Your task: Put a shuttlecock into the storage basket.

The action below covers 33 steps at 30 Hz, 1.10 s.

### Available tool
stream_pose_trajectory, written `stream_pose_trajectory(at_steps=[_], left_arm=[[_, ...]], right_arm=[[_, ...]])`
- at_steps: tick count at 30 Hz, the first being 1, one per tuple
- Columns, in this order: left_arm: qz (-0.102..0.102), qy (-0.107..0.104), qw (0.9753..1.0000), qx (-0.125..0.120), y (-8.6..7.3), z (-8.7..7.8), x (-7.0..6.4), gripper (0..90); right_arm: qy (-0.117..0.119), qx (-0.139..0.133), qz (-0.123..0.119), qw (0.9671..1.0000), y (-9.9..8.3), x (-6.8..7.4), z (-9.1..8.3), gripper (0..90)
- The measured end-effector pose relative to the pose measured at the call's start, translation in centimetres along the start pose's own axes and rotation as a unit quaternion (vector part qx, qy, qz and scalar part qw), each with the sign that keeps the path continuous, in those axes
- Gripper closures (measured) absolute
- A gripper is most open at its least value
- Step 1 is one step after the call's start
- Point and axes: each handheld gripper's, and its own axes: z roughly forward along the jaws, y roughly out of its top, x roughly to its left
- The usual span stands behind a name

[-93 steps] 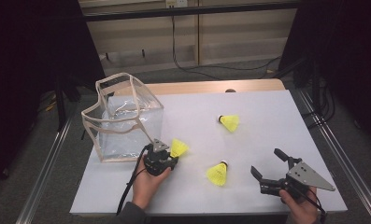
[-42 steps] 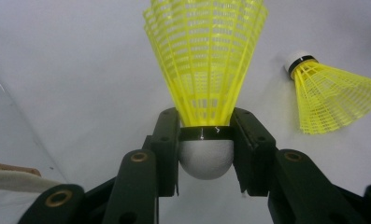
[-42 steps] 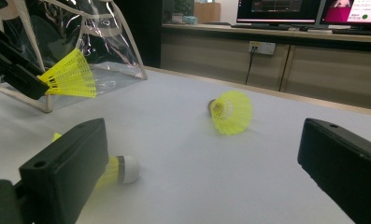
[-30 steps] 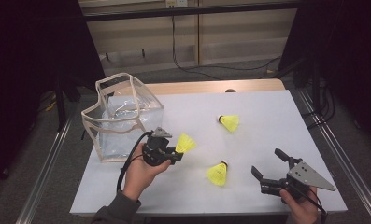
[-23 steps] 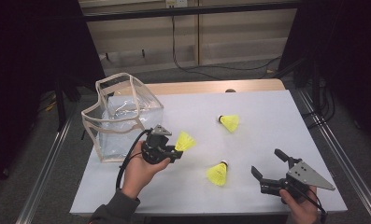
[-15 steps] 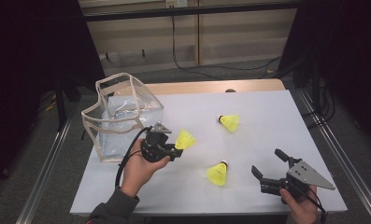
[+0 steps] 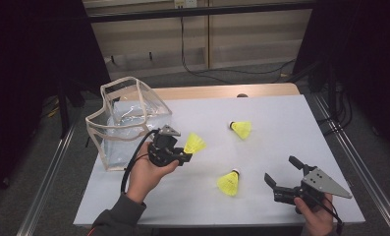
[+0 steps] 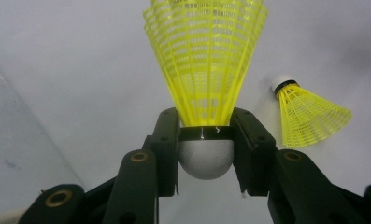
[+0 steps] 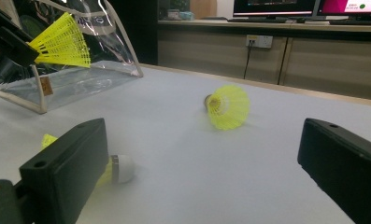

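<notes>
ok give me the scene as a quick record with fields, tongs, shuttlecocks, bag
left tongs: shut on held shuttlecock at its white cork, off the table
right tongs: open, holding nothing
loose shuttlecocks: near shuttlecock and far shuttlecock, both lying on the white table
clear bag: standing open at the table's left, beside the left tongs

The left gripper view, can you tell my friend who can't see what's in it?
The left gripper holds a yellow shuttlecock by its white rounded tip, one black jaw pressed on each side and the netted skirt fanning upward. A second yellow shuttlecock lies on its side on the white table to the right.
</notes>
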Motion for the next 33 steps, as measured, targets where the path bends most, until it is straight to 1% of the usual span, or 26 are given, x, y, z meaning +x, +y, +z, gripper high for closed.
stream_pose_trajectory(at_steps=[5,10,12,14,20,24,26,29,33], left_arm=[[-0.001,-0.005,1.0,0.002,0.4,-0.1,0.0,64.6],[0.003,-0.007,0.9999,0.007,0.7,-0.2,0.1,64.7],[0.0,-0.007,1.0,0.008,0.8,-0.3,0.1,64.6],[0.004,-0.006,0.9999,0.012,1.0,-0.4,0.1,64.7],[0.0,-0.006,0.9999,0.01,1.4,-0.8,0.3,64.6],[-0.001,-0.006,0.9999,0.013,1.6,-1.0,0.4,64.6],[0.001,-0.007,0.9999,0.014,1.8,-1.1,0.5,64.6],[-0.003,-0.011,0.9998,0.015,1.9,-1.2,0.6,64.7],[-0.001,-0.012,0.9998,0.017,2.1,-1.4,0.5,64.6]], right_arm=[[0.0,0.0,0.002,1.0,0.0,0.0,0.0,1.7],[-0.001,-0.001,0.001,1.0,0.0,0.0,0.0,1.8],[-0.001,-0.001,0.002,1.0,0.0,0.0,0.0,1.8],[-0.001,-0.001,0.002,1.0,0.0,0.0,0.0,1.8],[-0.002,0.0,0.005,1.0,0.0,-0.1,0.0,1.9],[-0.001,-0.001,0.005,1.0,0.0,0.0,0.0,1.9],[-0.001,-0.001,0.005,1.0,0.0,0.0,0.0,1.9],[-0.001,-0.001,0.005,1.0,0.0,0.0,0.0,1.9],[0.001,-0.001,0.005,1.0,0.0,0.0,0.0,1.9]])
